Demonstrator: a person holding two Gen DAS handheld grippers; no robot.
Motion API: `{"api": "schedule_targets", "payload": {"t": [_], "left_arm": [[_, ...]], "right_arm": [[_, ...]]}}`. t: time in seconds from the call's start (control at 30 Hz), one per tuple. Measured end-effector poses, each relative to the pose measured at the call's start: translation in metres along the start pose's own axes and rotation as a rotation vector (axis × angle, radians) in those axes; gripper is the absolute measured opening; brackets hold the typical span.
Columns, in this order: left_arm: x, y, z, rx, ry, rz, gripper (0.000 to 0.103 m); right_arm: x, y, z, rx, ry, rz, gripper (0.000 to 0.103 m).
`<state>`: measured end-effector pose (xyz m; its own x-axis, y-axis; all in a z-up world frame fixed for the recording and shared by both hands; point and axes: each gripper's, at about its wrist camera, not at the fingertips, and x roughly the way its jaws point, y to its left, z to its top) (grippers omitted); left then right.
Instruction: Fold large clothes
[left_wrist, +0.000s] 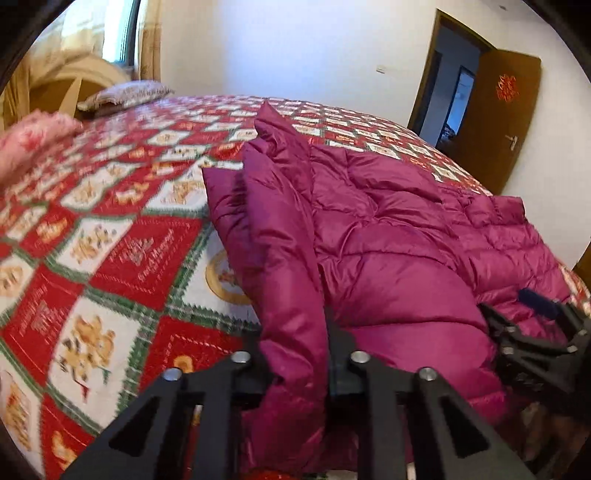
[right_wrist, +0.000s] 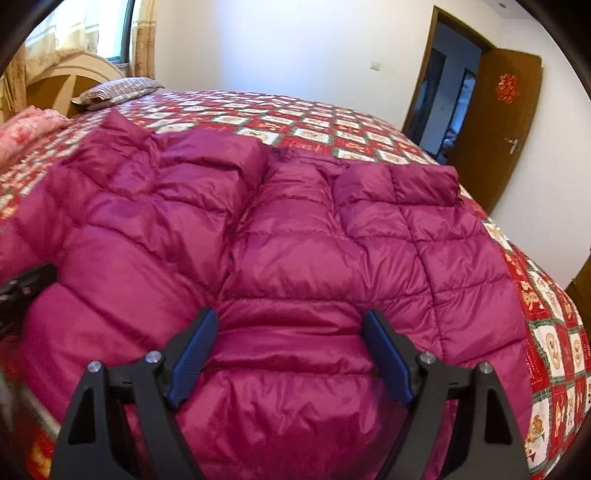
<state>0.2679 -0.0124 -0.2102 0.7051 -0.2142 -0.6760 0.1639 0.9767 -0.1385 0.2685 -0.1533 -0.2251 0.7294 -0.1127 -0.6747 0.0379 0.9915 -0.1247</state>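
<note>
A large magenta quilted down coat (right_wrist: 295, 229) lies spread on the bed; it also shows in the left wrist view (left_wrist: 388, 236). My left gripper (left_wrist: 295, 354) is shut on a fold of the coat's left edge and holds it raised. My right gripper (right_wrist: 291, 350) is open, its blue pads (right_wrist: 195, 354) on either side of the coat's near hem, holding nothing. The right gripper also shows at the right of the left wrist view (left_wrist: 532, 332). The left gripper shows at the left edge of the right wrist view (right_wrist: 22, 295).
The bed has a red, white and green patterned bedspread (left_wrist: 110, 236). A pink pillow (right_wrist: 26, 129) and a striped pillow (right_wrist: 118, 90) lie by the headboard (right_wrist: 62, 77). An open brown door (right_wrist: 495, 122) stands at the far right.
</note>
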Motion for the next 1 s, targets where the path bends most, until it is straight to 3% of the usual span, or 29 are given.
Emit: {"api": "schedule_targets", "payload": {"t": [0.07, 0.17, 0.3, 0.47, 0.57, 0.77, 0.87, 1.0], "left_arm": [[0.000, 0.004, 0.000, -0.011, 0.000, -0.009, 0.016], [-0.005, 0.007, -0.002, -0.022, -0.007, -0.029, 0.015], [-0.009, 0.010, -0.001, -0.026, -0.012, -0.039, 0.013], [-0.023, 0.019, 0.003, -0.053, -0.023, -0.046, 0.011], [-0.042, 0.037, 0.005, -0.071, -0.031, -0.026, 0.010], [-0.088, 0.059, 0.023, -0.039, -0.096, 0.087, 0.010], [-0.110, 0.039, 0.043, 0.018, -0.155, 0.115, 0.010], [-0.127, -0.026, 0.065, 0.150, -0.221, 0.083, 0.010]], "right_arm": [[-0.017, -0.003, -0.002, 0.005, -0.046, -0.025, 0.083], [-0.013, 0.006, -0.014, -0.031, 0.010, -0.047, 0.083], [-0.009, 0.015, -0.019, -0.055, 0.001, -0.086, 0.083], [-0.016, 0.025, -0.016, -0.073, -0.002, -0.055, 0.081], [-0.033, 0.031, -0.014, -0.083, -0.052, 0.034, 0.079], [-0.069, -0.003, -0.003, 0.049, -0.175, 0.023, 0.081], [-0.067, -0.032, 0.001, 0.118, -0.179, -0.050, 0.082], [-0.053, -0.076, -0.005, 0.209, -0.134, -0.131, 0.082]]}}
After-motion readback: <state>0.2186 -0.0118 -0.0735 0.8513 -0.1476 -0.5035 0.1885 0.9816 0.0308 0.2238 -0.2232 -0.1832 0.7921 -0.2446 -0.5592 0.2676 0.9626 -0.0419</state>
